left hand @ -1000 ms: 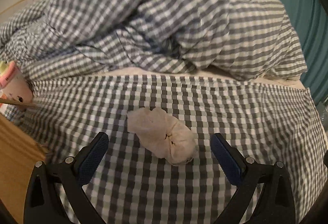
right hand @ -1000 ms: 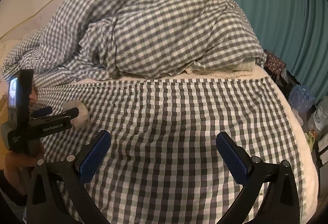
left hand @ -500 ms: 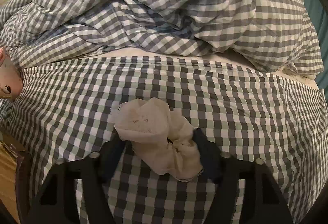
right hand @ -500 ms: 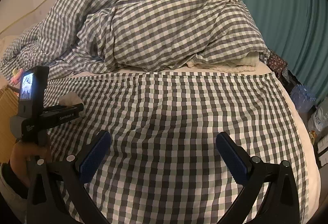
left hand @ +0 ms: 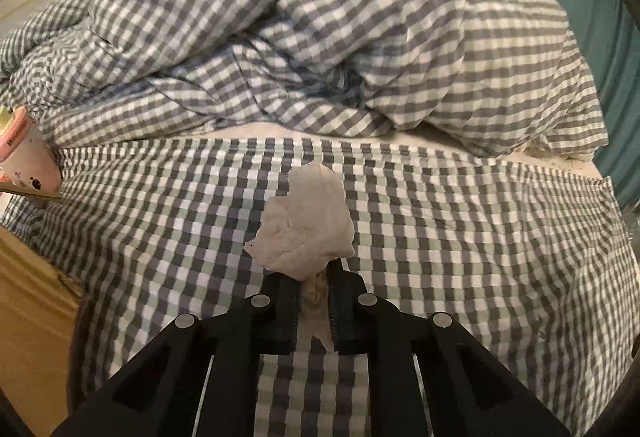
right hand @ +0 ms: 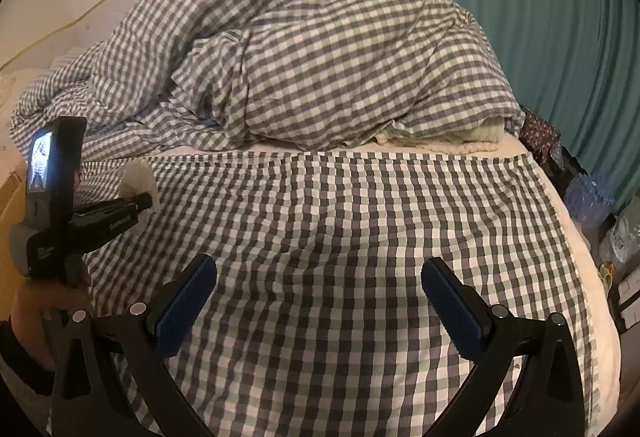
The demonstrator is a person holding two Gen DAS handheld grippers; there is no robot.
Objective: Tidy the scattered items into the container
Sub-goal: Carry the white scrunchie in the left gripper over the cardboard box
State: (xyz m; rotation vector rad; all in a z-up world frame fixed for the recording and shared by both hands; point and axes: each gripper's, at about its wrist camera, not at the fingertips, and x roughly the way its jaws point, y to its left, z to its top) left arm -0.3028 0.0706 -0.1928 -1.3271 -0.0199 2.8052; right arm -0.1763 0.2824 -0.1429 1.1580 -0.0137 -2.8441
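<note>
My left gripper (left hand: pixel 314 291) is closing on the crumpled tissue (left hand: pixel 306 225) by one thin edge, right gripper (right hand: pixel 320 311) gaping empty, so it may tear or slip free.

Rumpled checked duvet (right hand: pixel 320 49), teal curtain (right hand: pixel 540 17), perhaps water bottles (right hand: pixel 588 197).

The right tool (right hand: pixel 318 301) hangs over the checked bed (right hand: pixel 340 229), its blue pads wide apart with nothing between them. Far left, the left tool (right hand: pixel 138 203) is closing on a white crumpled tissue (right hand: pixel 138 177). A big checked blanket (right hand: pixel 320 49) is piled at the far end
</note>
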